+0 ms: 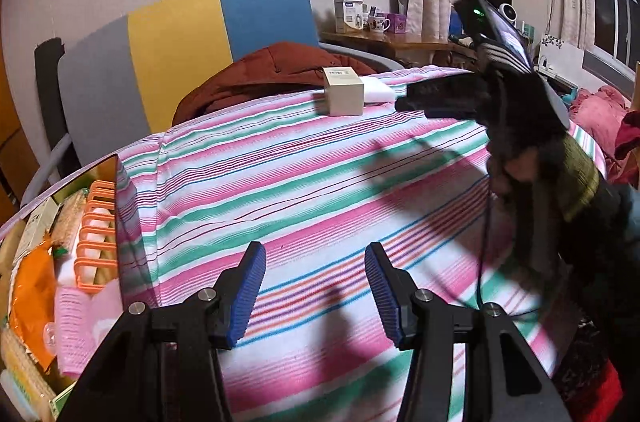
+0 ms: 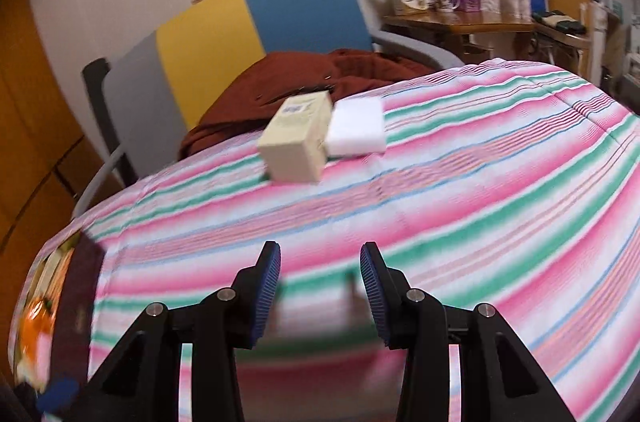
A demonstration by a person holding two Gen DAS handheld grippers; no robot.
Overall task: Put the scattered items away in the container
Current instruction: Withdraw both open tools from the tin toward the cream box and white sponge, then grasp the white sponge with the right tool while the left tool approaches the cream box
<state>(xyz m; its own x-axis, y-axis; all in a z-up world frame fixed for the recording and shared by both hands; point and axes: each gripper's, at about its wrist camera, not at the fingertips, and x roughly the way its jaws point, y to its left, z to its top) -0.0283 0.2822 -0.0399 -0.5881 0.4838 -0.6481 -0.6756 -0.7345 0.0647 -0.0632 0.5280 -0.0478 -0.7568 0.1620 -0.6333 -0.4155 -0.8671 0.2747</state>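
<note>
Left wrist view: the left hand-held gripper (image 1: 315, 276) hangs released, ribbed blue pads apart over the striped cloth (image 1: 320, 182) on the surface. A beige box (image 1: 343, 91) and white block (image 1: 378, 90) sit at the far edge, touching; the container (image 1: 60, 270) is at left.

Right wrist view: the right hand-held gripper (image 2: 320, 278), also released and empty, faces the blurred box (image 2: 298, 142), its label unreadable.
</note>
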